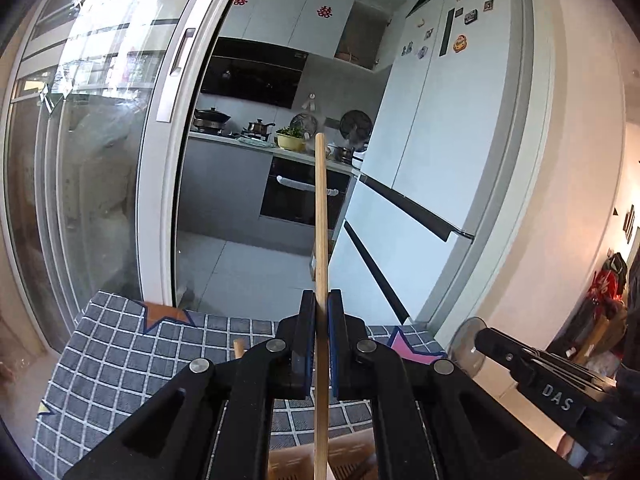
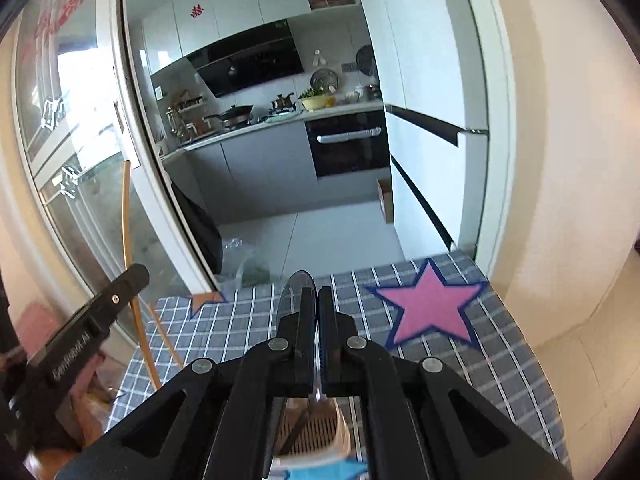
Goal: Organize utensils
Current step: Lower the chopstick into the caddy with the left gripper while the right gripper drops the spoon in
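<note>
The left claw (image 1: 321, 312) is closed on a long wooden stick (image 1: 320, 216), probably a chopstick or a utensil handle; the stick stands nearly upright between the two blue pads and reaches well above them, in front of the kitchen doorway. The right claw (image 2: 319, 308) is fully closed on a thin, clear piece with a rounded edge (image 2: 294, 292), maybe a transparent spoon or lid, which sticks out above and to the left of its fingers; what it is exactly I cannot tell. Both claws are held above a counter covered with a grey checked cloth (image 2: 500, 360) that carries a pink star (image 2: 430, 308). Under the right claw a pale container with a slotted bottom (image 2: 316, 436) stands on the cloth. In the left view, the top of another wooden stick (image 1: 238, 347) shows just left of the claw, low on the cloth. Behind the counter are a glass sliding door (image 1: 100, 160) and a white fridge (image 1: 440, 120).
</note>
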{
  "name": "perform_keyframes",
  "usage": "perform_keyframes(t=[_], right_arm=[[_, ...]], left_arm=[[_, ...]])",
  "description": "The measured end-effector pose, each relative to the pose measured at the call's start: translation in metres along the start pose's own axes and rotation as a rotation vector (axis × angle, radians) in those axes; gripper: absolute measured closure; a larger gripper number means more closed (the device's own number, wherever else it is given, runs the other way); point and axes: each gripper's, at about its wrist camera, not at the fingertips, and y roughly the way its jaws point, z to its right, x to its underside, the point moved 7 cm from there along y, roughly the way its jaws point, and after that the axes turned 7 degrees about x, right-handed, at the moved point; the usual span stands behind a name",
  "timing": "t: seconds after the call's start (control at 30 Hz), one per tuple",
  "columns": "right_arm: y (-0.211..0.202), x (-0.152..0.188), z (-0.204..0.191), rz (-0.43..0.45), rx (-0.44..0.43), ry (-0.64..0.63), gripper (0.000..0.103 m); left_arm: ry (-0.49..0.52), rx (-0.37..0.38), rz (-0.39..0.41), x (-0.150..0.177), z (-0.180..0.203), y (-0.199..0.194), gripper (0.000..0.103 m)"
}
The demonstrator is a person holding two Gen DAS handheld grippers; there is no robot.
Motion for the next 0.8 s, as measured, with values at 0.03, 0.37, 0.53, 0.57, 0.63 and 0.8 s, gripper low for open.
perform_keyframes(t=[0.03, 0.37, 0.53, 0.57, 0.63, 0.8], right_arm=[[0.005, -0.001, -0.003, 0.008, 0.004, -0.006, 0.101], [0.039, 0.028, -0.026, 0.079, 0.013, -0.110, 0.101], [0.040, 0.055, -0.030, 0.066, 0.003, -0.145, 0.102], [0.040, 0.060, -0.029, 0.061, 0.000, -0.143, 0.102], [0.041, 0.068, -0.027, 0.045, -0.008, -0.139, 0.102], [0.037, 0.082, -0.025, 0.008, -0.031, -0.158, 0.100]], left_arm=[[-0.001, -0.002, 0.002, 0.002, 0.000, 0.003, 0.066], [0.062, -0.053, -0.004, 0.046, -0.006, 0.021, 0.066], [0.077, -0.086, -0.016, 0.069, -0.011, 0.020, 0.066], [0.090, -0.096, -0.015, 0.073, -0.010, 0.019, 0.066], [0.117, -0.109, -0.027, 0.081, -0.009, 0.017, 0.066], [0.156, -0.154, -0.058, 0.096, -0.012, 0.009, 0.065]])
